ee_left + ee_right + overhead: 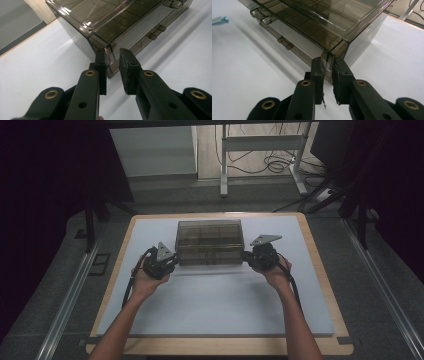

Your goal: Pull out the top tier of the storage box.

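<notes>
A smoky see-through drawer box (210,240) stands in the middle of the white mat (215,305). My left gripper (173,261) is at its front left corner and my right gripper (245,256) at its front right corner. In the left gripper view the jaws of the left gripper (112,56) straddle the corner edge of the box (112,20), narrowly open, with a slim gap at one pad (125,72). In the right gripper view the right gripper (327,62) is shut on the clear corner edge of the box (317,20).
Small round drawer knobs (259,16) stick out of the box's front. A small pale blue item (218,19) lies on the mat off to one side. The mat sits on a wooden board (320,270), with bare mat in front of the box. Desk legs and cables (260,165) are beyond the table.
</notes>
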Demonstrator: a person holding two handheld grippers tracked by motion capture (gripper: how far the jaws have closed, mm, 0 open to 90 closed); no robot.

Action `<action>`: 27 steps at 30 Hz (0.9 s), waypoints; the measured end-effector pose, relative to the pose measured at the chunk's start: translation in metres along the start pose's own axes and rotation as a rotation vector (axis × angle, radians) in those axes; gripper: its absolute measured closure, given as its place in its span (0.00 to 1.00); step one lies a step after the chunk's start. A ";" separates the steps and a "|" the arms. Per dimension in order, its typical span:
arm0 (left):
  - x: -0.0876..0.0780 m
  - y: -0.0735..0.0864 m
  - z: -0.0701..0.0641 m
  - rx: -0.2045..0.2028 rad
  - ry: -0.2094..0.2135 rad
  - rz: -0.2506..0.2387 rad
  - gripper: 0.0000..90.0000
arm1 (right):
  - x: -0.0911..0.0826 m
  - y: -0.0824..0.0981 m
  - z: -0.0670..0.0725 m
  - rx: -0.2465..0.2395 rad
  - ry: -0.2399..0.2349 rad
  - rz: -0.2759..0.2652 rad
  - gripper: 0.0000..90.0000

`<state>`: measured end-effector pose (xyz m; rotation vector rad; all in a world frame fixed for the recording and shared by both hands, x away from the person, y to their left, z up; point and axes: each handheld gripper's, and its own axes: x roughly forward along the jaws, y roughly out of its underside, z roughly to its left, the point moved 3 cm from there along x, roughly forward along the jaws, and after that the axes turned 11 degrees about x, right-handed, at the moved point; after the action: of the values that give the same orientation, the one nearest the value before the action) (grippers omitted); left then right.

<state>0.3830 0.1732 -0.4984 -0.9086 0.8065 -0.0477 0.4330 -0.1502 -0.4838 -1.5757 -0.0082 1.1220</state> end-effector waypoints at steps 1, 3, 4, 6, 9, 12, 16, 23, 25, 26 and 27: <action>0.000 0.000 0.000 -0.001 0.000 -0.001 0.86 | 0.000 0.000 0.000 0.000 0.000 0.000 0.87; 0.000 0.000 0.000 -0.001 0.000 -0.002 0.87 | -0.001 0.001 0.001 0.001 -0.001 0.000 0.87; -0.001 0.000 -0.001 0.000 -0.002 -0.002 0.87 | -0.001 0.001 0.001 0.000 0.000 0.001 0.87; -0.002 0.001 -0.001 0.010 -0.004 -0.001 0.87 | -0.001 0.001 0.001 -0.002 0.000 -0.003 0.87; -0.003 0.002 -0.002 0.006 -0.004 -0.003 0.87 | -0.003 0.003 0.002 -0.002 -0.004 -0.006 0.87; -0.003 0.002 -0.003 0.007 -0.005 -0.005 0.87 | -0.004 0.004 0.003 -0.006 -0.003 -0.012 0.87; -0.005 0.002 -0.004 0.008 -0.006 -0.006 0.88 | -0.005 0.006 0.005 -0.014 0.004 -0.018 0.87; -0.005 0.004 -0.006 -0.001 -0.004 -0.018 0.88 | -0.007 0.007 0.006 -0.015 0.000 -0.020 0.87; -0.006 0.004 -0.006 0.001 -0.005 -0.018 0.89 | -0.007 0.008 0.006 -0.016 -0.001 -0.021 0.87; -0.006 0.004 -0.006 0.003 -0.007 -0.018 0.89 | -0.007 0.008 0.006 -0.016 0.000 -0.022 0.87; -0.006 0.004 -0.006 0.004 -0.007 -0.019 0.89 | -0.007 0.008 0.007 -0.016 0.000 -0.022 0.87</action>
<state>0.3739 0.1740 -0.4998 -0.9123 0.7908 -0.0623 0.4205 -0.1518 -0.4847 -1.5868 -0.0344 1.1072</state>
